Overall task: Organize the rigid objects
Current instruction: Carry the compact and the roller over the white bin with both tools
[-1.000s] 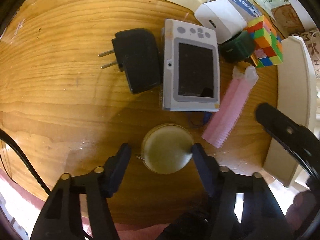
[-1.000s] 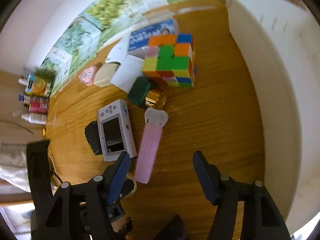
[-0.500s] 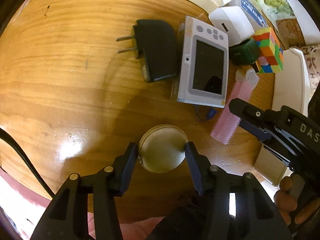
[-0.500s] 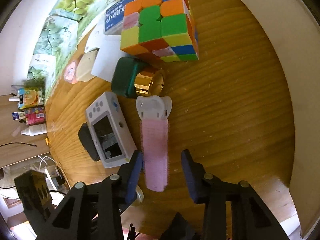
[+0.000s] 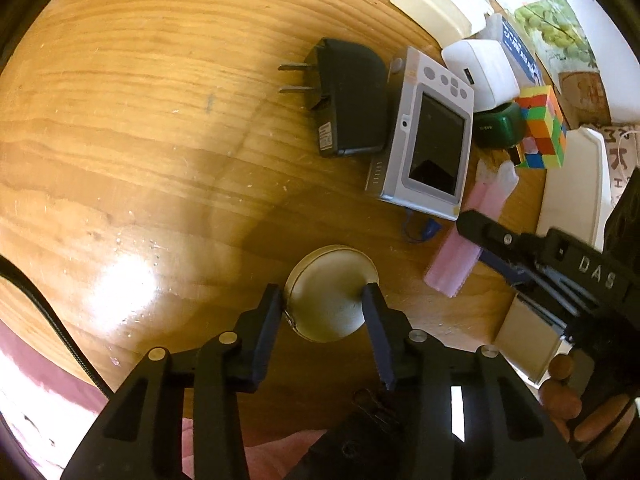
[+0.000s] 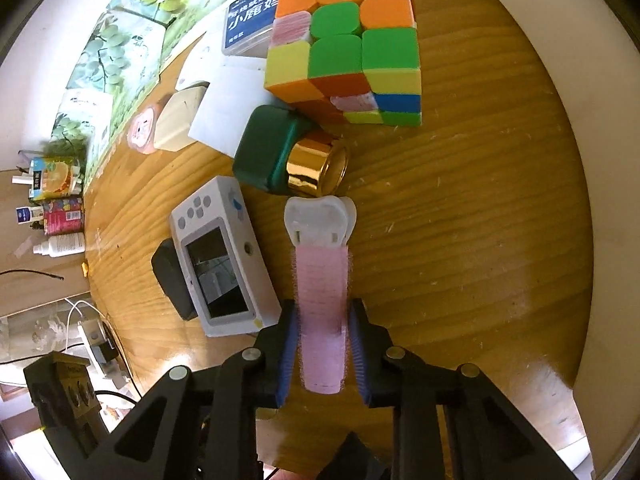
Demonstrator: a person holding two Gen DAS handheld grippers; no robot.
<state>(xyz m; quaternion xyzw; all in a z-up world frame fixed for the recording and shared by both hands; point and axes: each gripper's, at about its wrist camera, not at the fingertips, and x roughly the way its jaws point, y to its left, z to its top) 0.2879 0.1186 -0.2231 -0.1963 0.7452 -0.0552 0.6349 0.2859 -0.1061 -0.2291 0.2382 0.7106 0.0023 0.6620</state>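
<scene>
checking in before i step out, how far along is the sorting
Barely started: nothing visibly sits in the white tray. In hand: the right gripper is shut on the pink hair roller; the left gripper has been closing around the round tin. Cube, camera and charger remain.

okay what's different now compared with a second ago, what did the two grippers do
The right gripper came down over the pink hair roller and its jaws closed onto it. The left gripper's jaws have been closing around the round tin, pads now at its sides. The toy camera, black charger and cube stayed put.
</scene>
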